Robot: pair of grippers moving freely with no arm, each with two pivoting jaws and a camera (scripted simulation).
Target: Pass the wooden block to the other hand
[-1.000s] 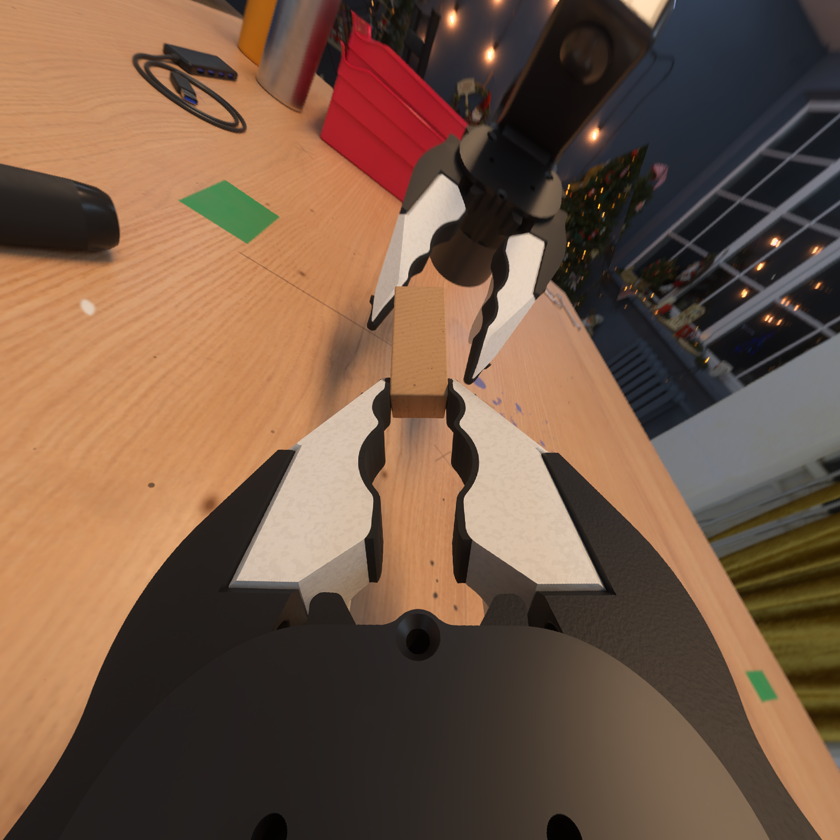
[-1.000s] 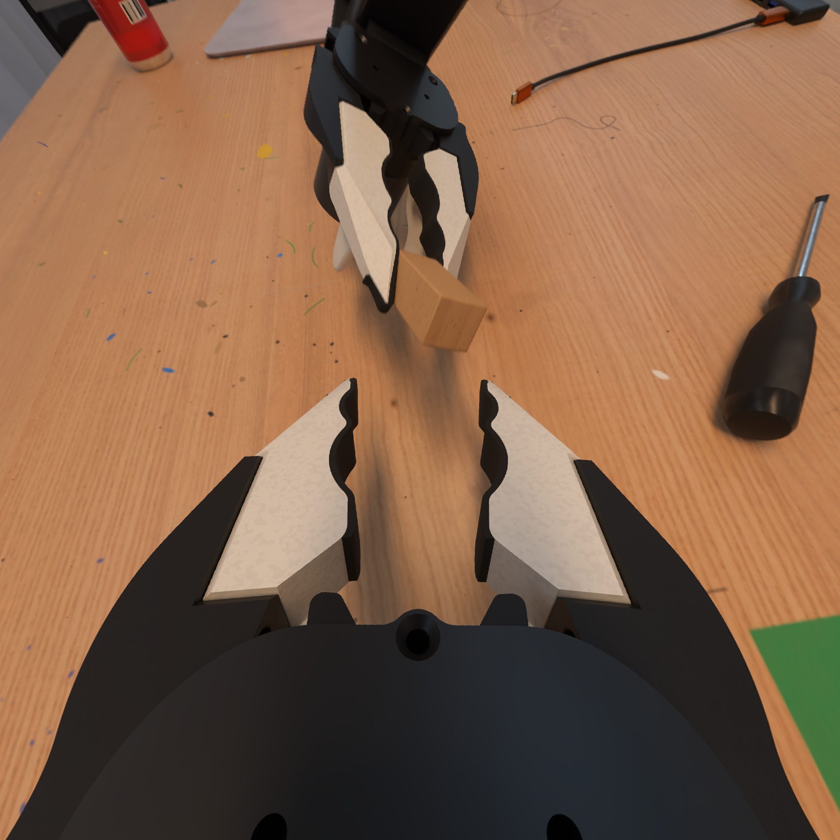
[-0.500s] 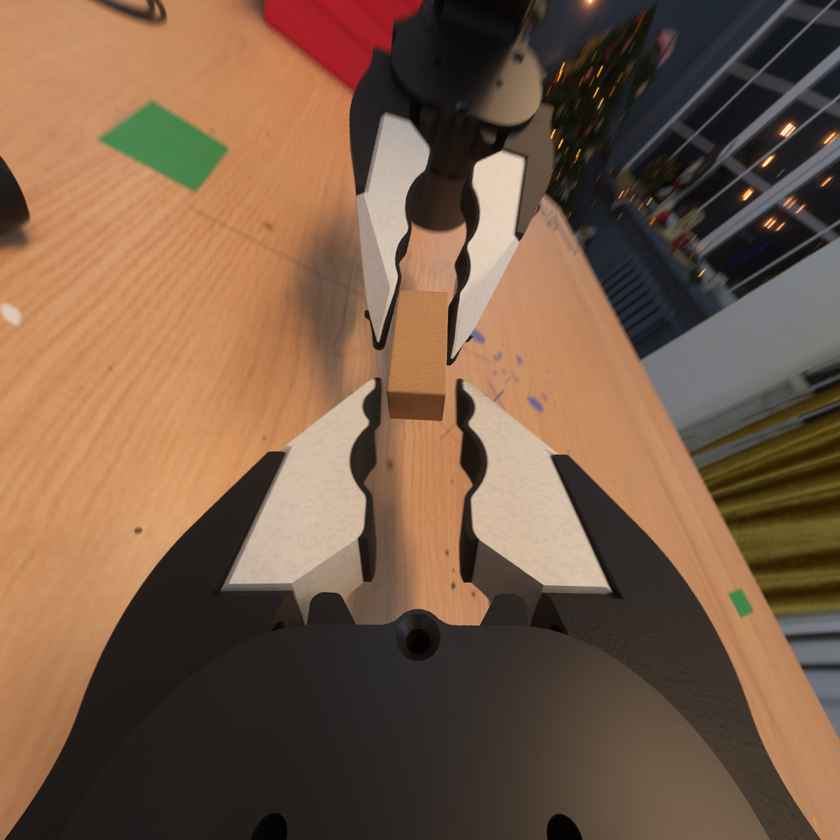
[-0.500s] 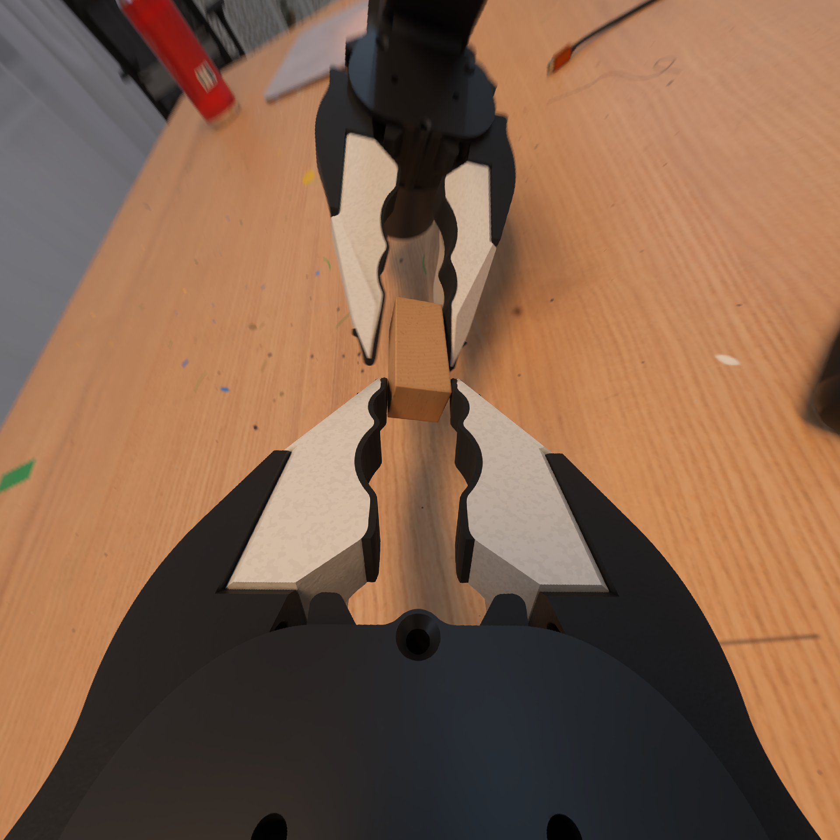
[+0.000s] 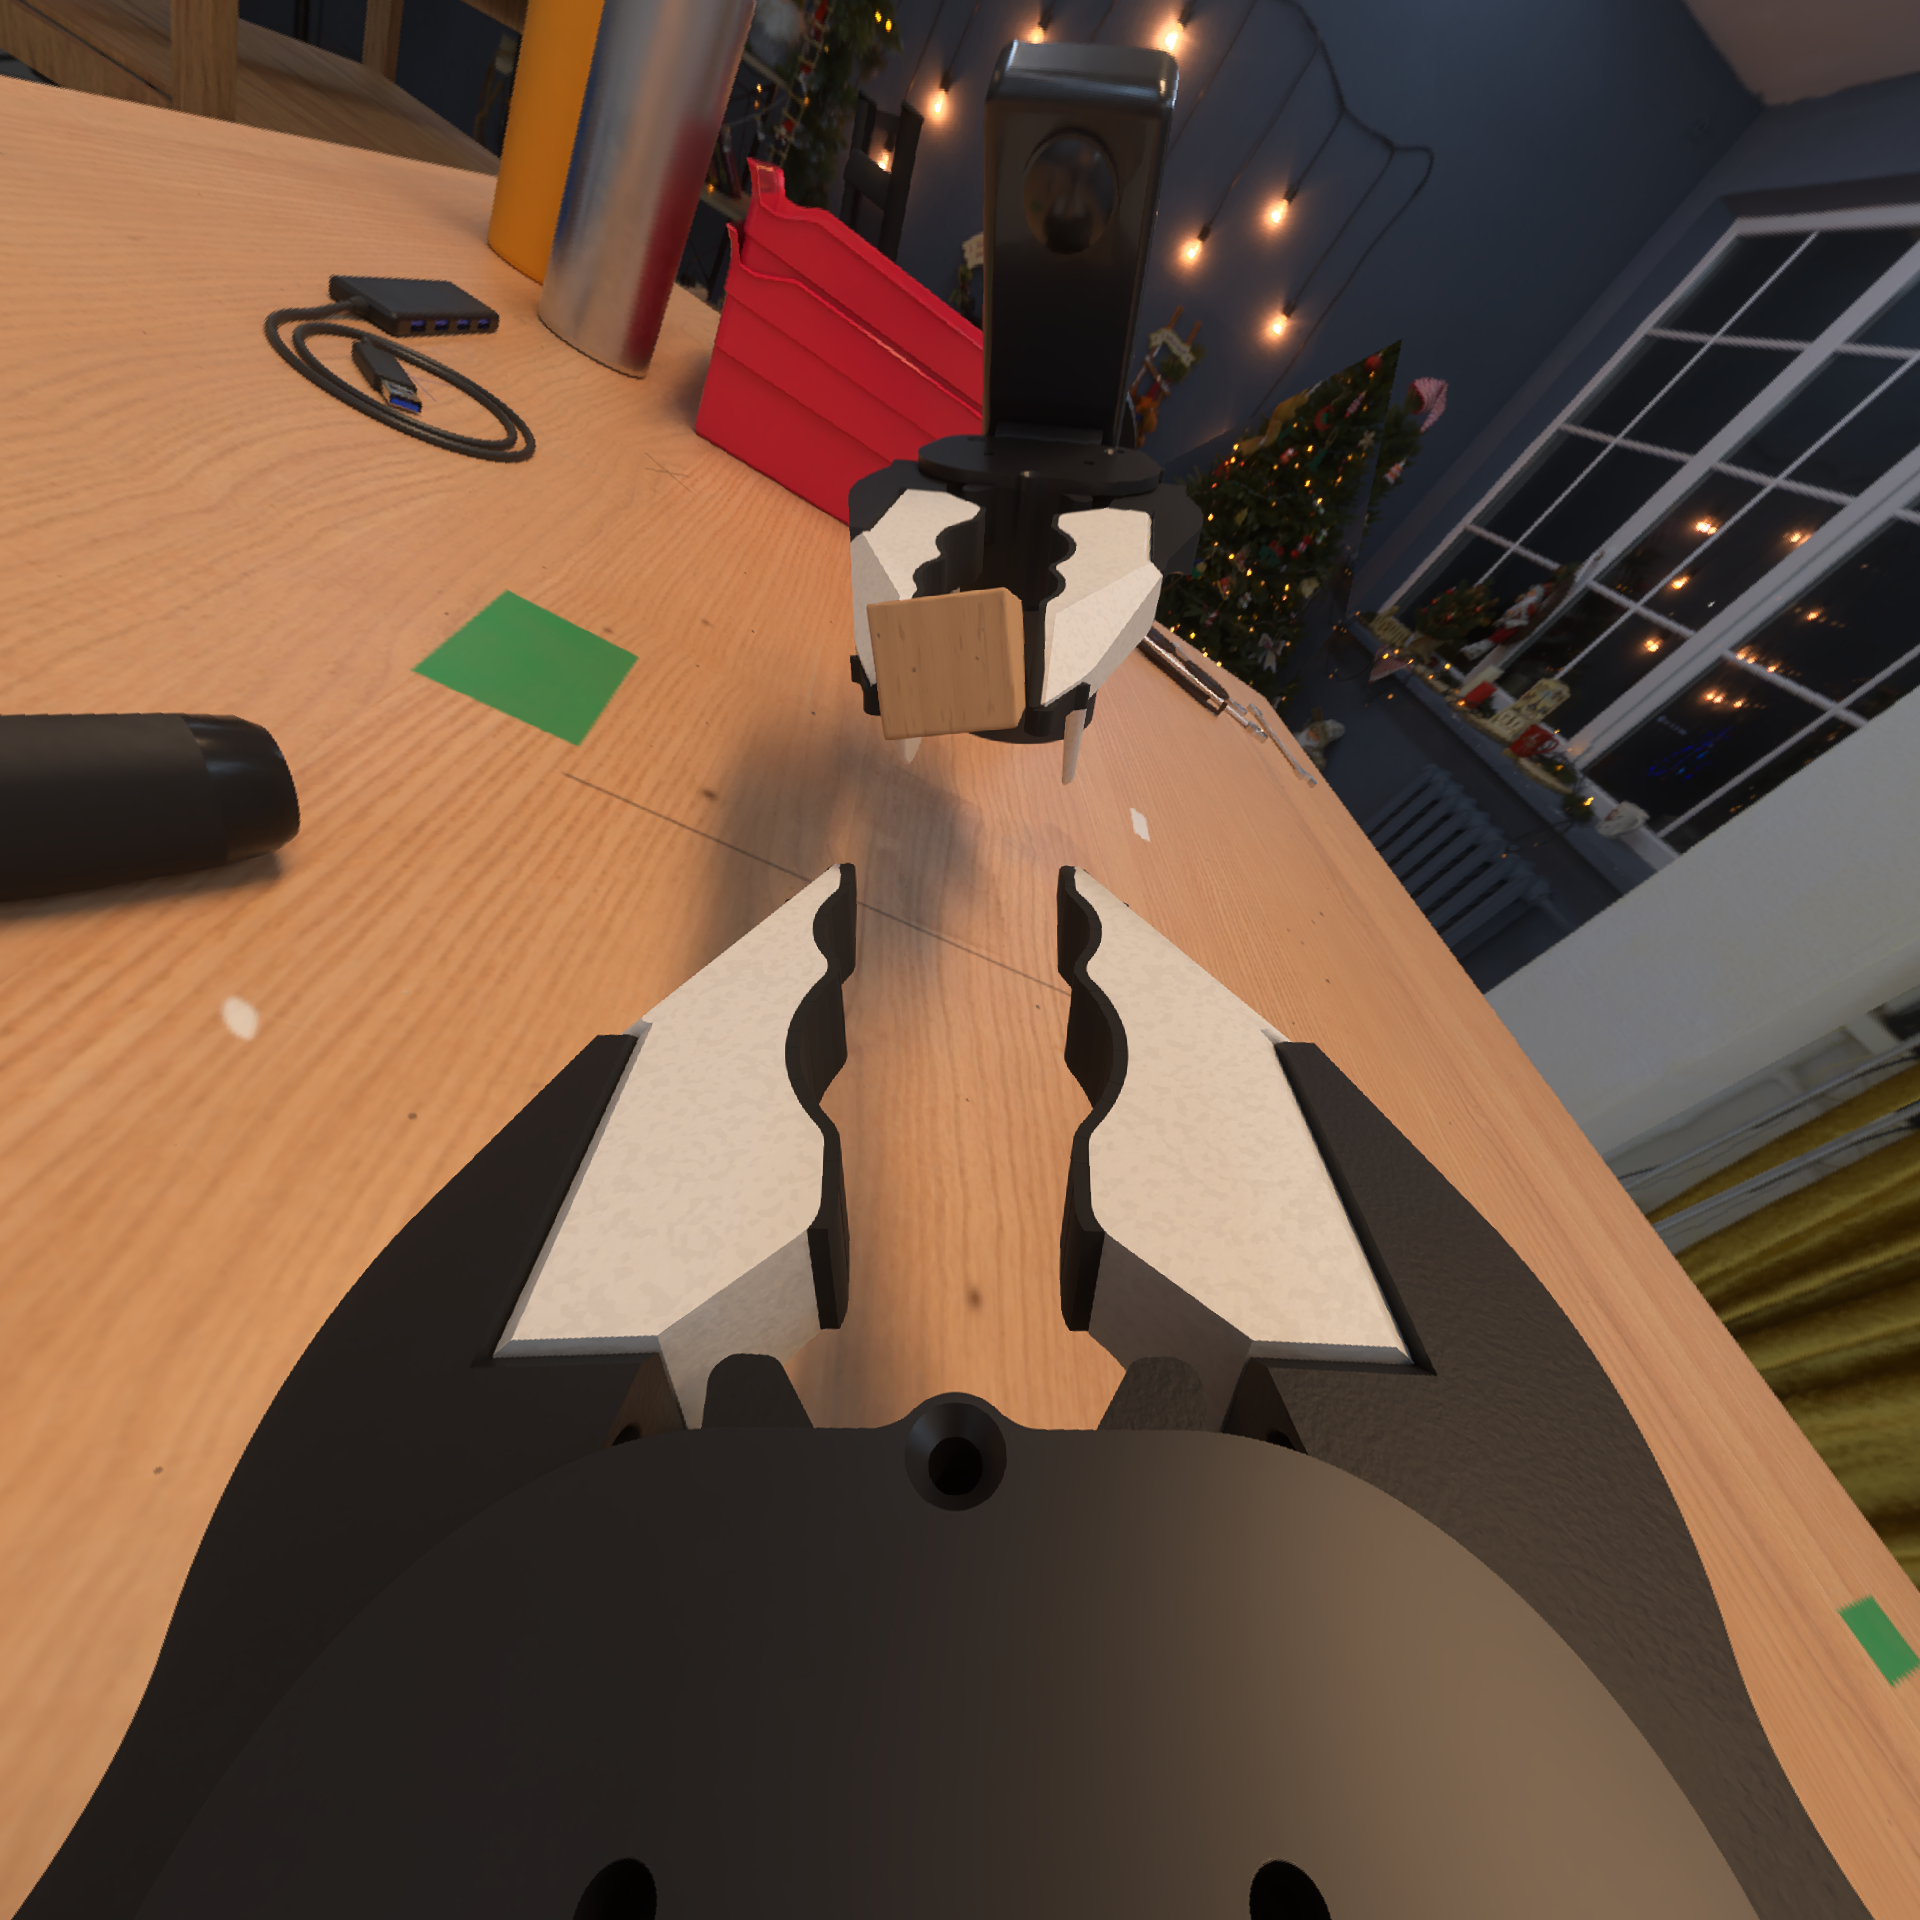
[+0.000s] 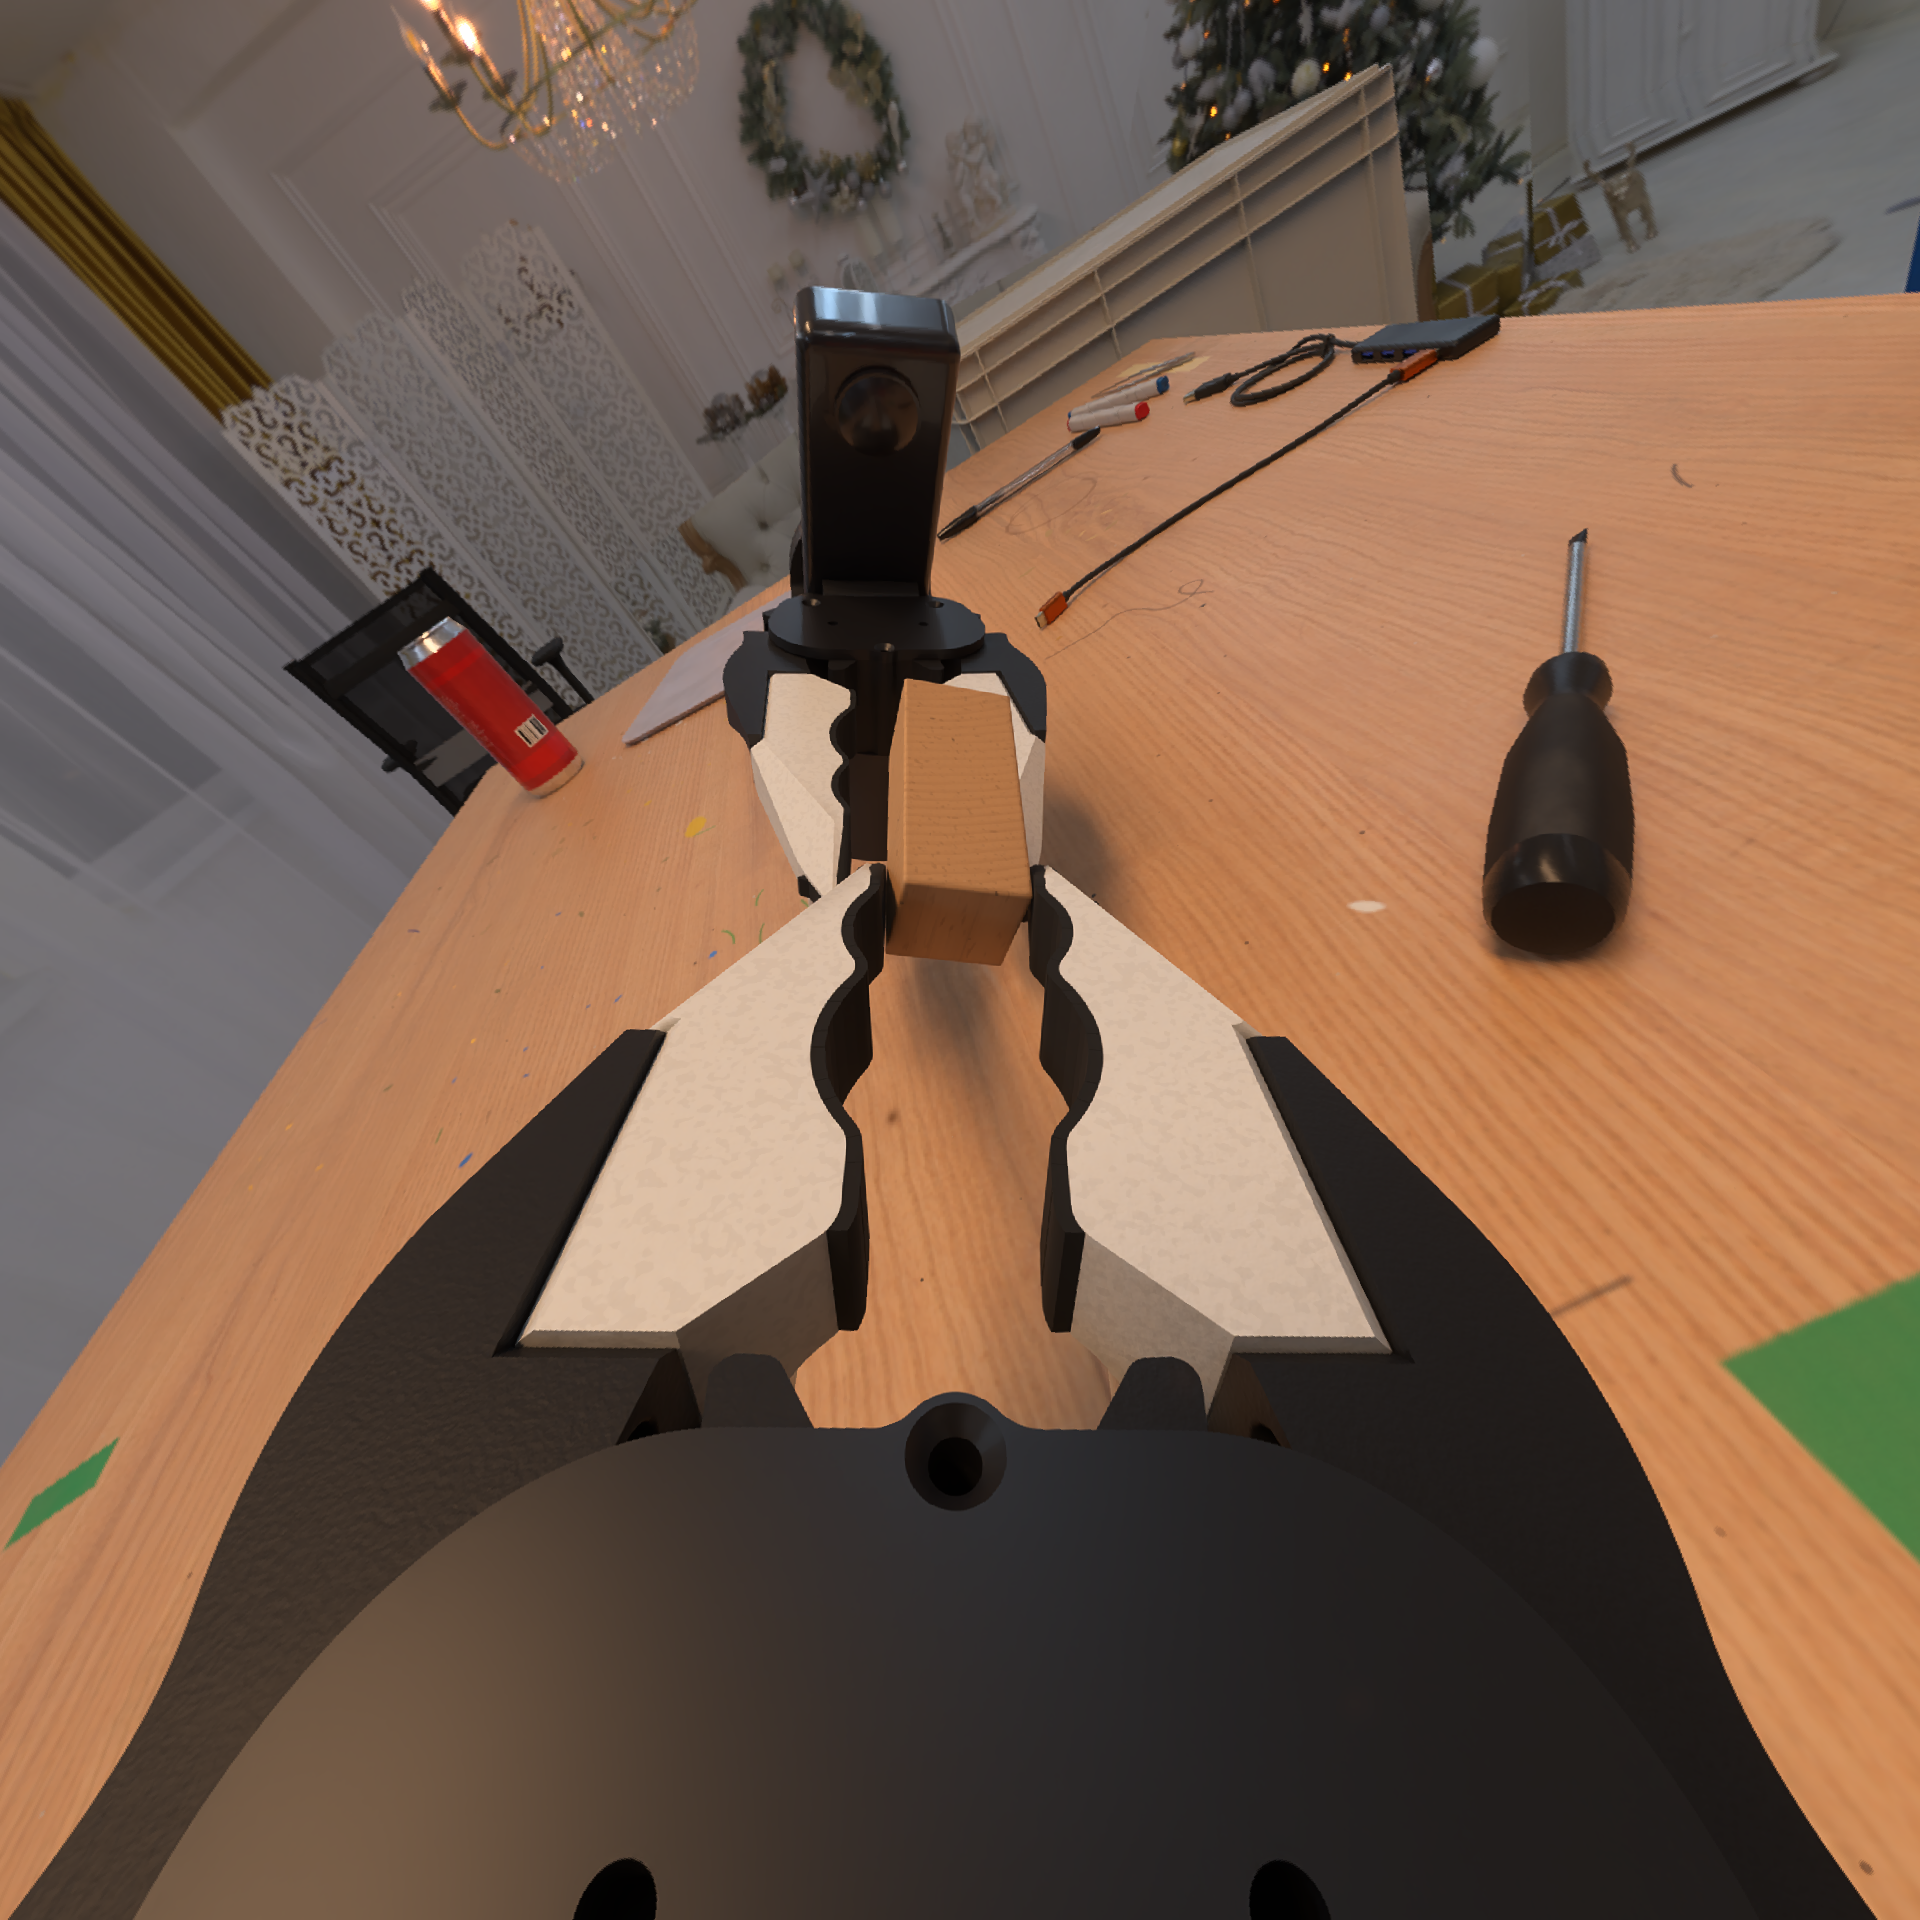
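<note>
The wooden block point(image 6: 956, 821) is a light brown oblong held above the wooden table point(image 6: 1351, 1143). My right gripper point(image 6: 958, 885) is shut on its near end, one fingertip on each side. In the left wrist view the right gripper point(image 5: 987, 727) faces me a short way ahead, and the block point(image 5: 945, 660) sticks out between its fingers. My left gripper point(image 5: 956, 878) is open and empty, a gap away from the block. In the right wrist view its white fingers point(image 6: 795, 800) stand open just behind the block's far end, which partly hides them.
A black-handled screwdriver point(image 6: 1558, 790) lies to the right; its handle point(image 5: 135, 800) shows at the left of the left wrist view. A green patch point(image 5: 530, 665), red bins point(image 5: 831, 353), a metal cylinder point(image 5: 634, 177), a USB hub with its cable point(image 5: 405, 364) and a red can point(image 6: 488, 707) are on the table.
The right gripper closed on the block. The left gripper let go, opened wider and drew back, so the block now hangs in the right gripper alone.
</note>
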